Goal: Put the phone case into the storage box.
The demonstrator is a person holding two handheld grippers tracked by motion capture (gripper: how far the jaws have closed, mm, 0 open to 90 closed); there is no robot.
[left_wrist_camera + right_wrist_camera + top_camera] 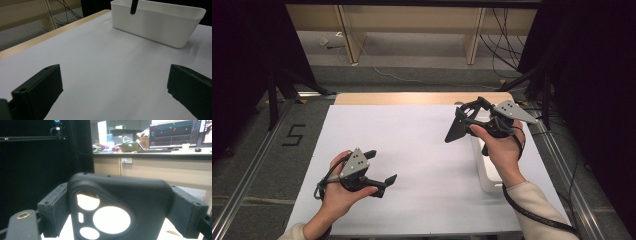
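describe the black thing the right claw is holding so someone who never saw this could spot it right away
Start at the white sheet covering the table, then go to its right side, where a white bin sits under the person's right hand. The right claw is raised above it, clamped on a flat black plate. The plate is roughly three-cornered with rounded corners and has several round cut-outs.

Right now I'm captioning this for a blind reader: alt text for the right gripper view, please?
A black phone case with round camera cut-outs is clamped upright between the right gripper's two black jaws. Behind it stands a desk with a monitor and clutter.
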